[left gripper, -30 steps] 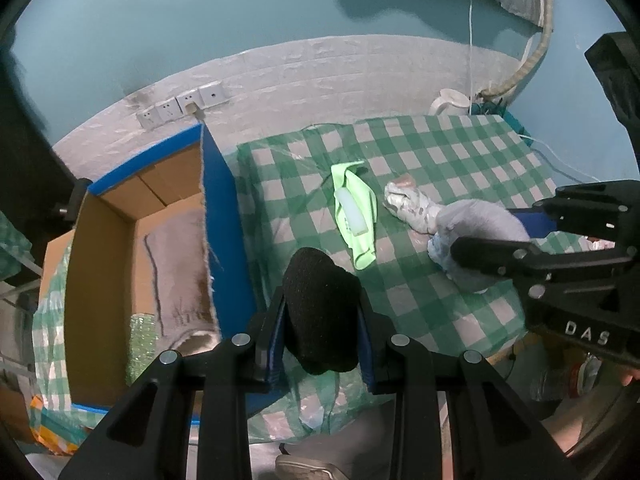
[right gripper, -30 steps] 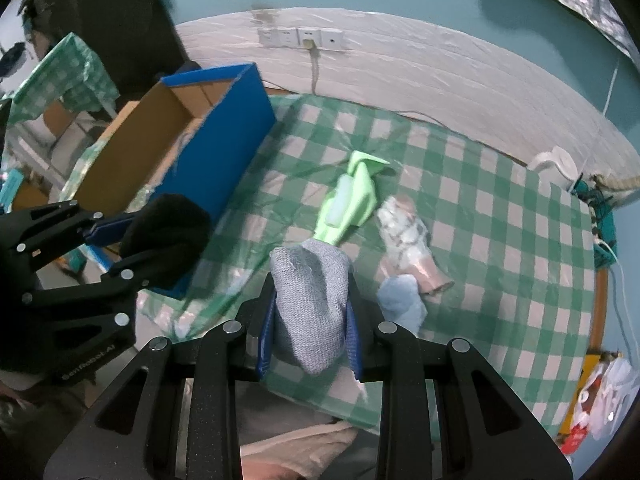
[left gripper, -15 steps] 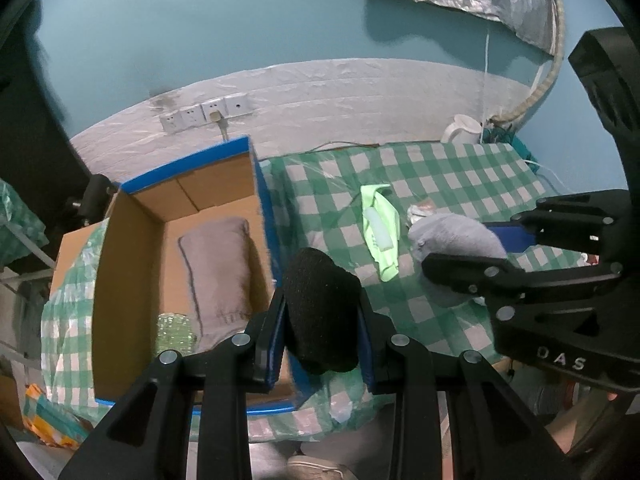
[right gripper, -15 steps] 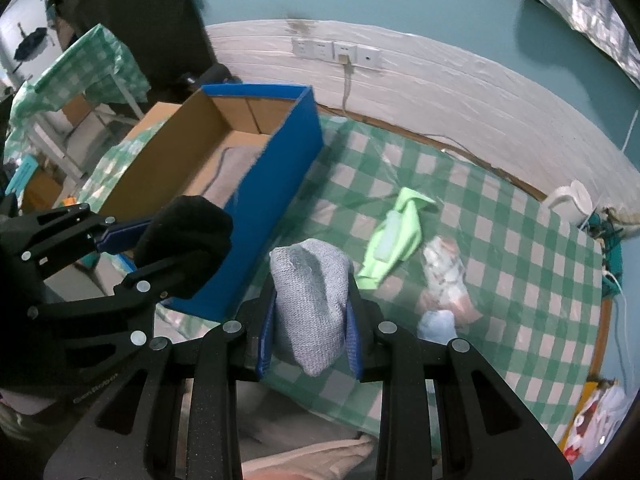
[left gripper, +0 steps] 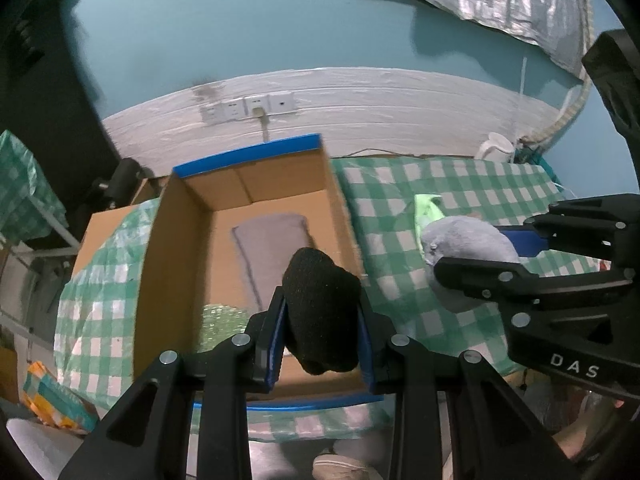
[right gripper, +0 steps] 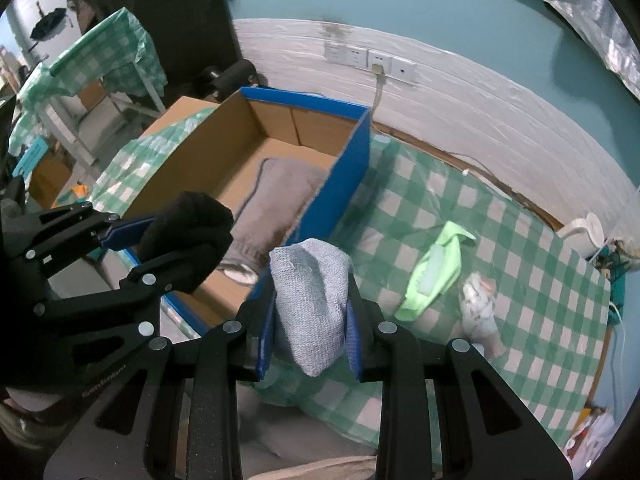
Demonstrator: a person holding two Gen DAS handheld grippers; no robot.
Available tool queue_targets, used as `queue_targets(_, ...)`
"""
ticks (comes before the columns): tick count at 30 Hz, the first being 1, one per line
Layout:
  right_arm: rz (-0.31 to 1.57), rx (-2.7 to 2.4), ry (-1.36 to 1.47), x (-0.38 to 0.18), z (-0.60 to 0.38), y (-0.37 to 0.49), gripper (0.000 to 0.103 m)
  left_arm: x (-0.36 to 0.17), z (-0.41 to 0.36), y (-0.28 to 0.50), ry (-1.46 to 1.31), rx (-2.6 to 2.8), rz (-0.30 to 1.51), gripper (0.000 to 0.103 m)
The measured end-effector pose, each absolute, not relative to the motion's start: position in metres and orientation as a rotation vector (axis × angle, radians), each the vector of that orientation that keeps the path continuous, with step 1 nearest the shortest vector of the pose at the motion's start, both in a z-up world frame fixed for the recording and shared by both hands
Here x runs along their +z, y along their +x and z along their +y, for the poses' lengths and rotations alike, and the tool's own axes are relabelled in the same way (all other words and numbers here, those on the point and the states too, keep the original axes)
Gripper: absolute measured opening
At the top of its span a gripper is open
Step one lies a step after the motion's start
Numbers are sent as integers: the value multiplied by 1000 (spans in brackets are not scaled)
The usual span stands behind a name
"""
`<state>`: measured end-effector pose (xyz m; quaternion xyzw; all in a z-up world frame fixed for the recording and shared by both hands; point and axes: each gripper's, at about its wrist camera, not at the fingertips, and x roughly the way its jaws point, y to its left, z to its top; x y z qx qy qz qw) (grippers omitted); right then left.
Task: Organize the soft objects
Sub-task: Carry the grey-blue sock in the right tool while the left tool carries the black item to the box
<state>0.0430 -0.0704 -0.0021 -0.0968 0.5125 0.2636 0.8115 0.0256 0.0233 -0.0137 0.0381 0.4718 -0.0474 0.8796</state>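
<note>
Your left hand-held gripper (left gripper: 322, 322) is pinching a black knit bundle (left gripper: 322, 314), held over the open cardboard box (left gripper: 176, 240) with the folded grey cloth (left gripper: 272, 248) just ahead of its tips. Your right hand-held gripper (right gripper: 312, 318) clamps a pale blue knit bundle (right gripper: 310, 304) beside the box's blue wall, above the checked tabletop (right gripper: 520, 280).

- Black sock (left gripper: 322, 312): fuzzy matt knit.
- Grey sock (right gripper: 310, 300): coarse knit.
- Box (left gripper: 180, 248): matt brown cardboard inside, blue outside.
- Tablecloth (right gripper: 520, 264): glossy checked plastic.
</note>
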Motion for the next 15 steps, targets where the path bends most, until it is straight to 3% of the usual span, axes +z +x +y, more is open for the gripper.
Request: queue_targets(15, 1106, 634, -252, -14, -13, 57, 28, -29, 79, 36, 38, 6, 1022, 31)
